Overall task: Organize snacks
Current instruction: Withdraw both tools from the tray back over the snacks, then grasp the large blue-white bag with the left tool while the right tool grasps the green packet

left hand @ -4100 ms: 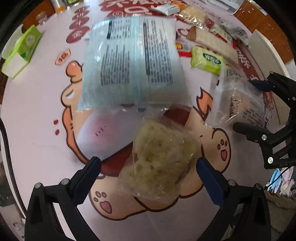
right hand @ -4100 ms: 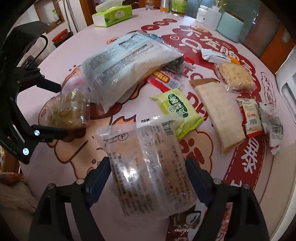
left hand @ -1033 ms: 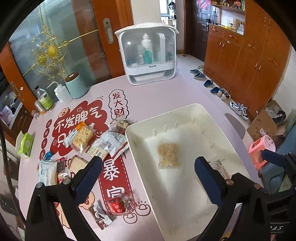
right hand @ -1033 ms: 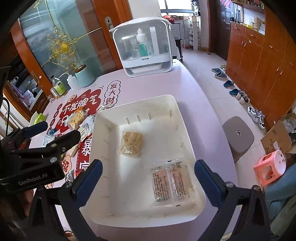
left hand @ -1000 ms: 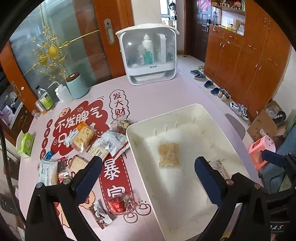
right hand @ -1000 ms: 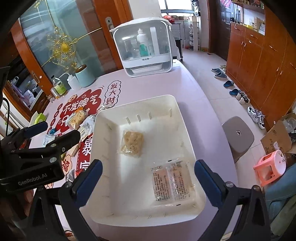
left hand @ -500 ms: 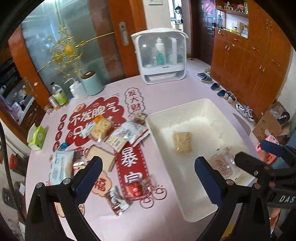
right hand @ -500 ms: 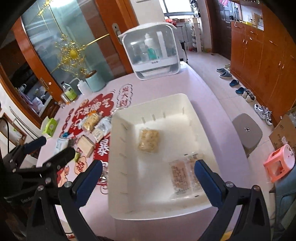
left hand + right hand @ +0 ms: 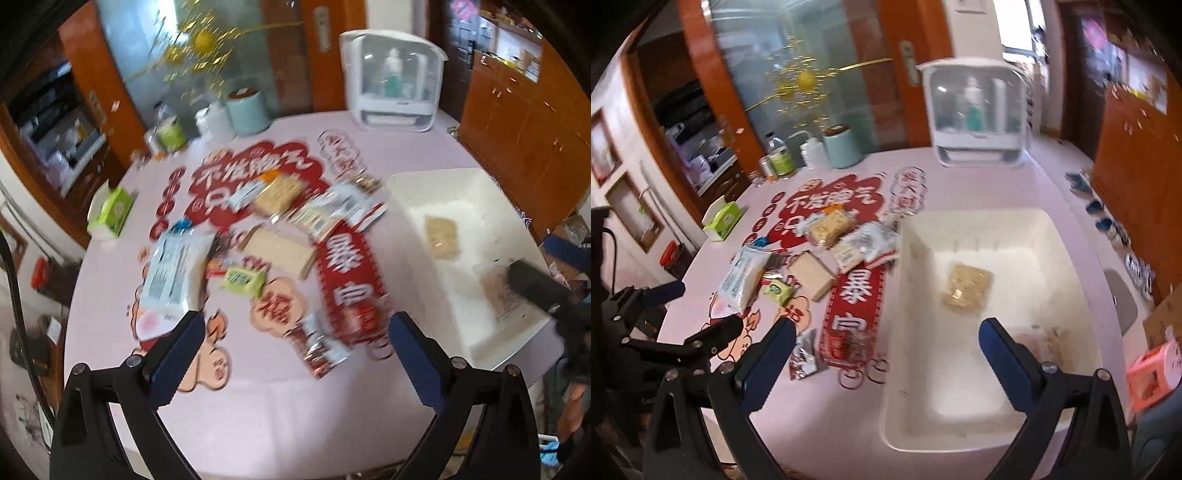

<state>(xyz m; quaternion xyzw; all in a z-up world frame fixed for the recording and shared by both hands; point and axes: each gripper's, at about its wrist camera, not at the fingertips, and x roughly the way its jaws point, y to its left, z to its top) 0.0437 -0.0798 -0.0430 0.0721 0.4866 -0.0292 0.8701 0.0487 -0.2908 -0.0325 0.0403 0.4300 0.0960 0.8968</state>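
We hold both tools high above the round pink desk [image 9: 280, 406], and both views are blurred. The left hand-held gripper [image 9: 293, 341] has its jaws spread wide with nothing between them; below it, on the desk, lies a small red and silver packet [image 9: 321, 350]. The right hand-held gripper [image 9: 886, 349] is also wide open and holds nothing, and it hangs over the near left part of the white bin [image 9: 964, 437].

The white bin stands on the right side of the desk. Inside it we see a clear bag with a pale yellow crumbly snack [image 9: 966, 288] near the middle, and a second clear packet [image 9: 1039, 341] in the near right corner, partly behind the right finger of the gripper. In the left view the same bin [image 9: 413, 192] shows the yellow snack [image 9: 441, 236], and the other gripper crosses in front of the second packet.

The other snacks are on the desk, left of the bin, on the red printed signs. We can see a large pale blue bag [image 9: 173, 273], a small green packet [image 9: 243, 280] just beside it, a long beige bar [image 9: 277, 251], a clear bag of crackers [image 9: 279, 194] and some white and red packets [image 9: 332, 214] close to the bin's left wall.

At the far edge stand a white cabinet with a clear front [image 9: 393, 81], a pale green canister [image 9: 245, 112], and some bottles. A green tissue box [image 9: 112, 212] sits at the left edge.
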